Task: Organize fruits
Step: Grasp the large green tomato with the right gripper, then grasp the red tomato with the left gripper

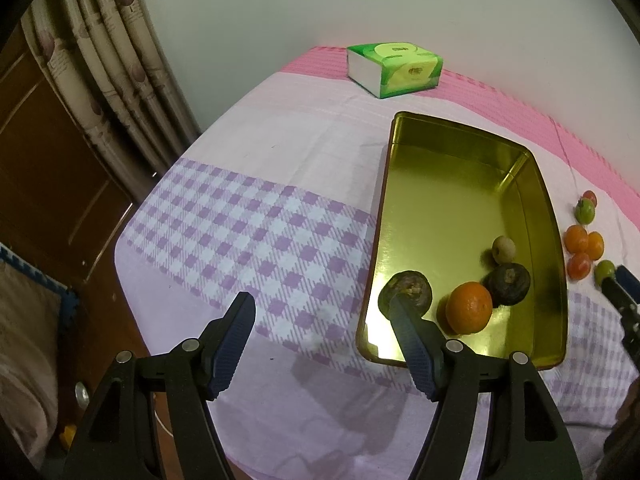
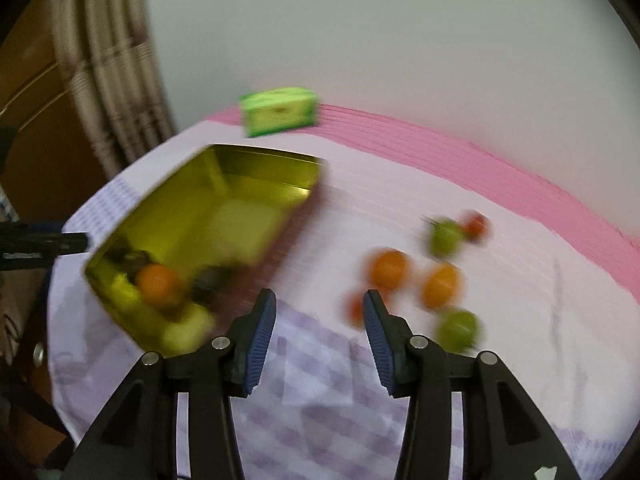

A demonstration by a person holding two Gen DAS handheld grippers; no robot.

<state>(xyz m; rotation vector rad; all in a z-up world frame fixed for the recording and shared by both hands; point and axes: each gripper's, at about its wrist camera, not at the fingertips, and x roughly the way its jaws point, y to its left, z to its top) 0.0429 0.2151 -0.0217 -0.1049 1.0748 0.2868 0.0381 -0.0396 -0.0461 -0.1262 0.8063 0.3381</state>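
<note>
right of the gold tin (image 2: 208, 216), on the cloth, lies the loose fruit cluster (image 2: 424, 276), ahead of the right gripper (image 2: 320, 312) and a little to its right. its fingers are partly spread with nothing between them; one small red fruit (image 2: 354, 310) sits just beyond the right fingertip. the picture is blurred, so contact cannot be told. the left gripper (image 1: 320, 308) hangs left of the tin's near end, wide and empty, well apart from the cluster, so the right hand is the nearer.
</note>
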